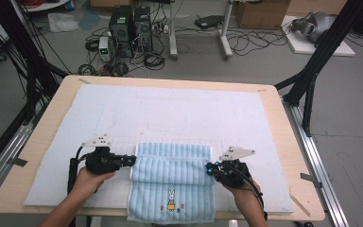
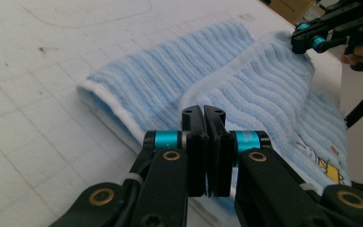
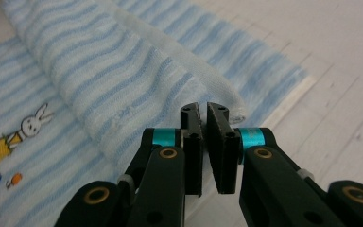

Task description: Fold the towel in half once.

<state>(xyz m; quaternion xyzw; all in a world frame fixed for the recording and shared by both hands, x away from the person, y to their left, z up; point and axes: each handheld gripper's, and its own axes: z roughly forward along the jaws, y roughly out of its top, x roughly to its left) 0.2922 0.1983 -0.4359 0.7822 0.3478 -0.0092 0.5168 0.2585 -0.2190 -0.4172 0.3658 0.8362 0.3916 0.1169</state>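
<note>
1. The wooden table (image 1: 288,156) carries a pale blue foam mat (image 1: 170,109) marked with a faint grid, which covers most of its top.
2. A light blue striped towel (image 1: 172,182) lies at the near middle of the mat, its near edge hanging just over the table's front. Its far part is folded toward the person into a thick doubled band across the width. A small embroidered rabbit (image 1: 171,199) shows on the flat near part.
3. The left claw (image 1: 131,160), held in the person's left hand (image 1: 89,182), sits at the left end of the folded band. In the left gripper view its jaws are pressed together, with the towel's white hem right at their tips; whether cloth is pinched I cannot tell.
4. The right claw (image 1: 210,168), in the right hand (image 1: 246,191), sits at the band's right end. In the right gripper view its jaws stand nearly together, a thin slit between them, at the folded corner.
</note>
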